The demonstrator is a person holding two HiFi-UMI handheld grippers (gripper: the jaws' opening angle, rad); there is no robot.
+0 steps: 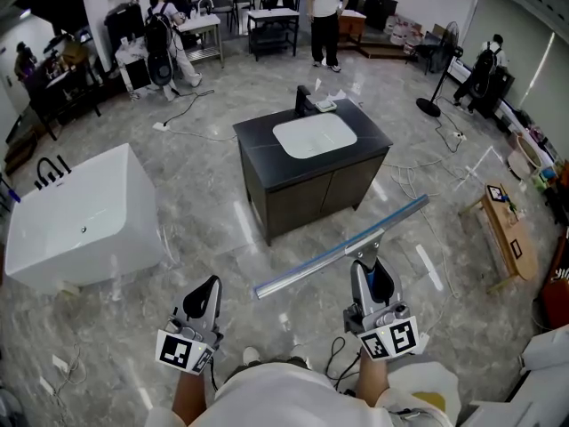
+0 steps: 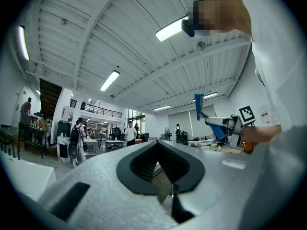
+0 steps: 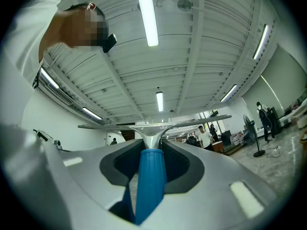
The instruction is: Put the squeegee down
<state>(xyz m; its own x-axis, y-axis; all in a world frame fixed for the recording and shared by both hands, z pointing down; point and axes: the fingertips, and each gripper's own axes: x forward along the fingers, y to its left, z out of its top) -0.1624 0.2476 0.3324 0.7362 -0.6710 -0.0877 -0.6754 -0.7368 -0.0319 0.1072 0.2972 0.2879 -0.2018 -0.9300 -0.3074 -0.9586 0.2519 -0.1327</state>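
Squeegee (image 1: pixel 342 249) held in the air by right gripper (image 1: pixel 371 269).
Blue handle (image 3: pixel 149 181) is clamped between its fingers (image 3: pixel 186 164), blade held crosswise above the floor (image 1: pixel 204 207); left gripper (image 1: pixel 210 285) fingers are closed together, empty.

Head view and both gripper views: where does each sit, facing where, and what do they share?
Head view: on the person's head, steeply down at floor and sink cabinet; forearms, left gripper, right gripper holding squeegee.
Left gripper view: on that gripper, level over the floor; shut jaws, person's torso.
Right gripper view: on that gripper, tilted toward the ceiling; jaws on blue handle.
Shared: white-shirted bystander in all three.
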